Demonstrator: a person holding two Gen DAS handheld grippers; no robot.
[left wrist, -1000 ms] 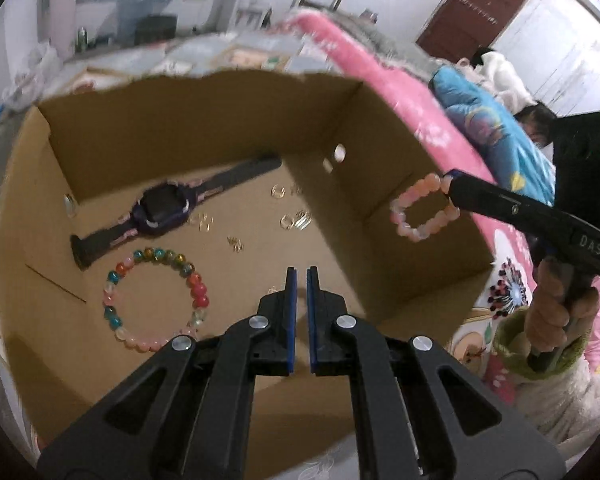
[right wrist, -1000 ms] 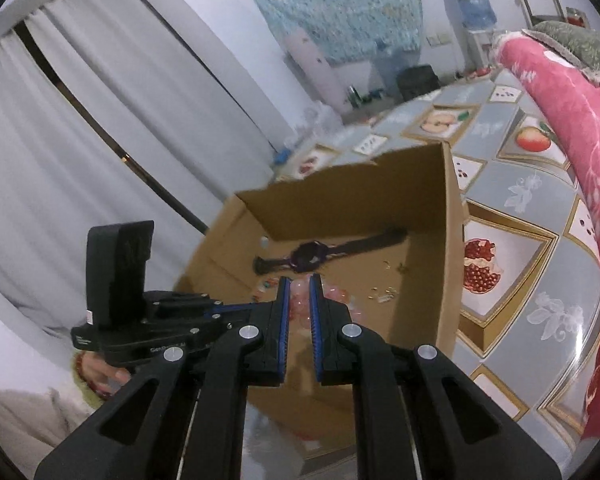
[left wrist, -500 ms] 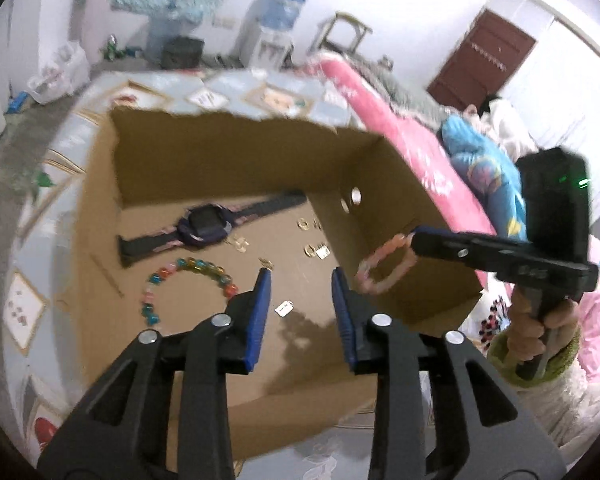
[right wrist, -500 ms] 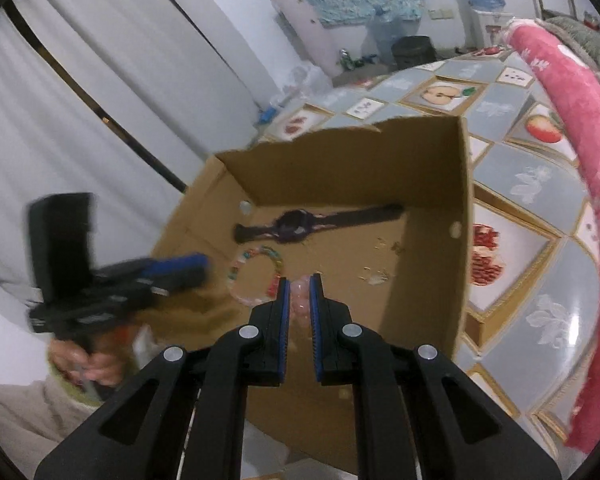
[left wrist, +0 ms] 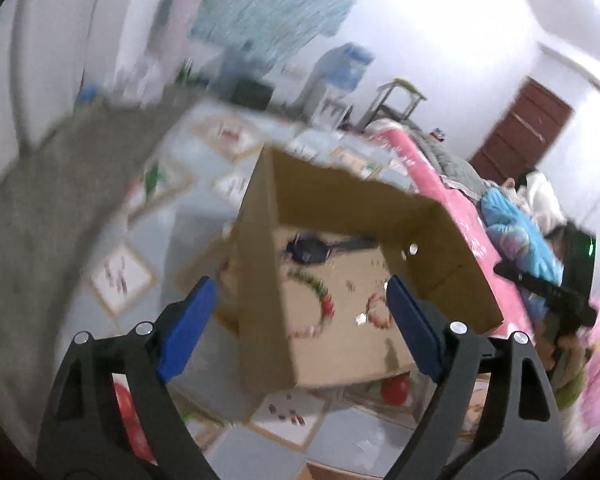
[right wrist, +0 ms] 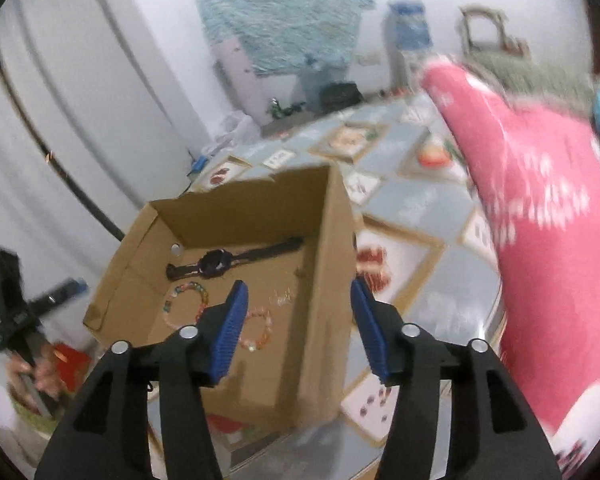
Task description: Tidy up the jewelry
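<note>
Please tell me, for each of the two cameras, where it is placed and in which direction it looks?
Left wrist: sits on the left gripper, raised, looking down past the cardboard box wall; its own wide-open blue pads frame the view, with the right gripper at right.
Right wrist: sits on the right gripper, open, looking into the box; the left gripper shows at left.
Shared: box, watch, pink bracelet.

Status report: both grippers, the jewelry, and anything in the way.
Left gripper open, empty. Right gripper open, empty. Pink bead bracelet, multicolor bracelet and watch lie in cardboard box. Box walls stand between both pairs of fingers.
</note>
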